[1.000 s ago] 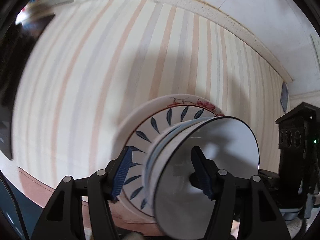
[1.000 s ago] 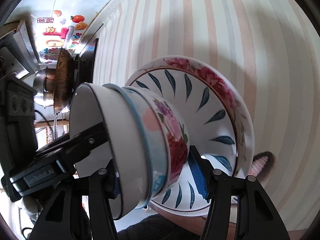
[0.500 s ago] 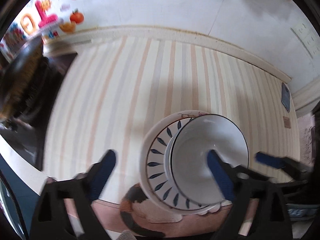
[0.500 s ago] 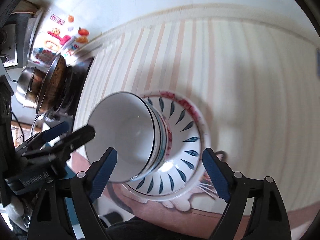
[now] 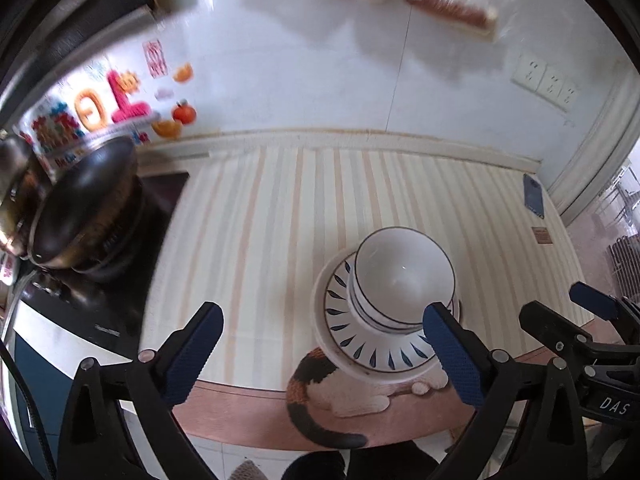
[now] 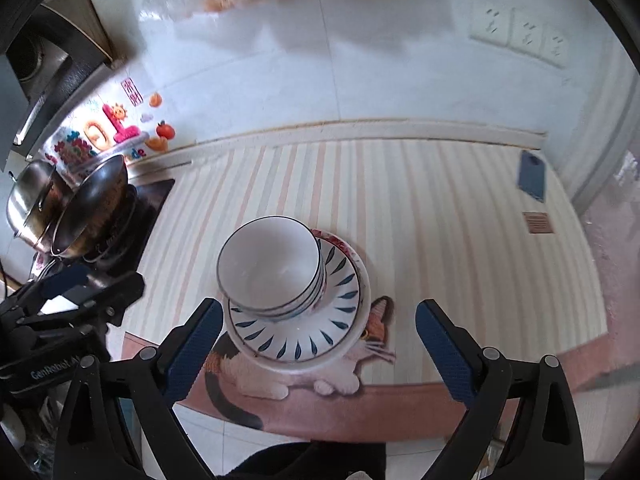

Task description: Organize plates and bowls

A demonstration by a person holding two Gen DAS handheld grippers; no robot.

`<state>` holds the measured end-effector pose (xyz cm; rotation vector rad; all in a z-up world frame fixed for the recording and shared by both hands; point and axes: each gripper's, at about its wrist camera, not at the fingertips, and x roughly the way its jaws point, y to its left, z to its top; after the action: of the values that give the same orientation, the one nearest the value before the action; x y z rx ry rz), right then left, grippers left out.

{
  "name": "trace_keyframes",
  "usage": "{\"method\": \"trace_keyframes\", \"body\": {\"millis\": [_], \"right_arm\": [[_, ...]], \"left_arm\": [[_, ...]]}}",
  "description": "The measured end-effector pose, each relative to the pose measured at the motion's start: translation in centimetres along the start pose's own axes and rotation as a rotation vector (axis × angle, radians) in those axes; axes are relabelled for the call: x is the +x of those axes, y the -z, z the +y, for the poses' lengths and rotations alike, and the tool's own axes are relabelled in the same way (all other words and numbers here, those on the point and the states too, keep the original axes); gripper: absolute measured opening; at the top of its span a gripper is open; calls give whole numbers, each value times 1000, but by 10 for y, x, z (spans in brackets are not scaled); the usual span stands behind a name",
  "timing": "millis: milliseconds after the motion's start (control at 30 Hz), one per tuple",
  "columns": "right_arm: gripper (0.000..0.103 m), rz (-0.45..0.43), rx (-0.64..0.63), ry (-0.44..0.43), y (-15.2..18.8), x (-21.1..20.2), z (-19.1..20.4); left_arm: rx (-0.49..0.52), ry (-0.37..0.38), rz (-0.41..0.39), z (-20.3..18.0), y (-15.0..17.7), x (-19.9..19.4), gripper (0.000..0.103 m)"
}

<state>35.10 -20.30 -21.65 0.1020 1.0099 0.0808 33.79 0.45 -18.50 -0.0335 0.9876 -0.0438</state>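
left gripper (image 5: 320, 354) jaws wide apart, empty | right gripper (image 6: 320, 350) jaws wide apart, empty | bowls (image 6: 269, 267) stacked on plates (image 6: 298, 332) near bench (image 6: 420, 208) front edge | bare stripes 12 o'clock | wok (image 6: 90, 208) 9 o'clock | phone (image 6: 532, 175) 2 o'clock

A home kitchen. A dark wok (image 6: 90, 208) and a steel pot (image 6: 28, 200) sit on a black stove (image 6: 136, 216) at the left, beside a worktop (image 6: 420, 208) under a striped cloth with a cat print. White wall tiles (image 6: 360, 80) carry bright stickers (image 6: 116, 128) and a row of sockets (image 6: 520, 36).
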Motion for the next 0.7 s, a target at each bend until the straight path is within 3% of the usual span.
{"method": "trace_keyframes", "body": {"millis": [233, 533, 700], "right_arm": [[100, -72, 5, 40, 30, -67, 15], [100, -170, -14, 25, 65, -138, 21], [100, -200, -28, 17, 91, -172, 19]], "left_arm": [[5, -2, -79, 9, 20, -61, 102], [2, -27, -196, -2, 56, -126, 102], [-17, -24, -207, -6, 79, -152, 103]]}}
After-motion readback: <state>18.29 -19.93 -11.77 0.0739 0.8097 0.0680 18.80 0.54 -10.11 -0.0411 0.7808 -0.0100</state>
